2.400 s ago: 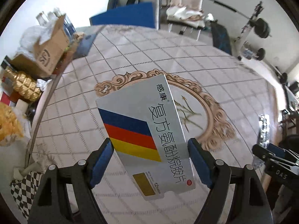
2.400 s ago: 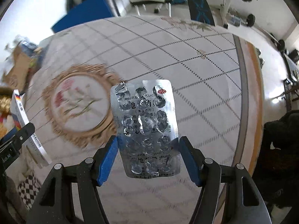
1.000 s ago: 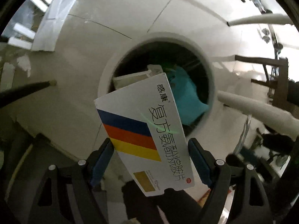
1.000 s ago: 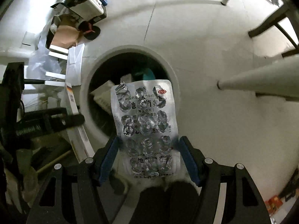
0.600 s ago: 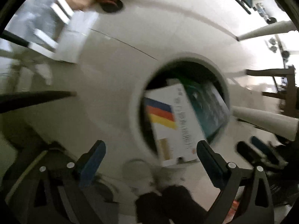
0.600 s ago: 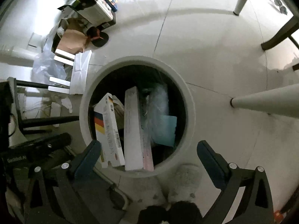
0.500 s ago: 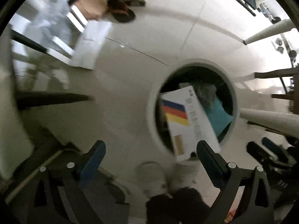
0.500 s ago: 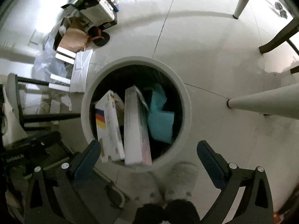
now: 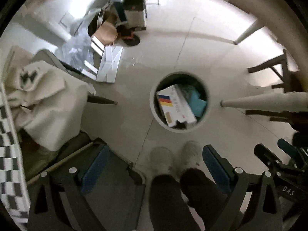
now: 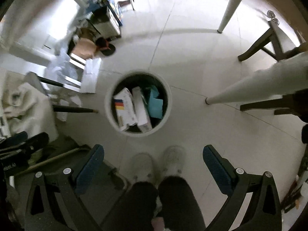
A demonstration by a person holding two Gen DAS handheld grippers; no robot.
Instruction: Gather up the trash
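Left gripper: jaws wide, just opened, nothing between them, aimed straight down at pale tiled floor. Right gripper: jaws wide, just opened, likewise bare. Round white bin on floor ahead of both. Inside bin: white medicine box with blue, red and yellow stripes, lying flat at left; second long white box beside it; teal item at right. Blister pack not made out among contents. Same striped box seen in left view, resting on bin contents. White shoes and dark trouser legs below bin. Cream cloth draped at left. White tapered furniture leg at right.
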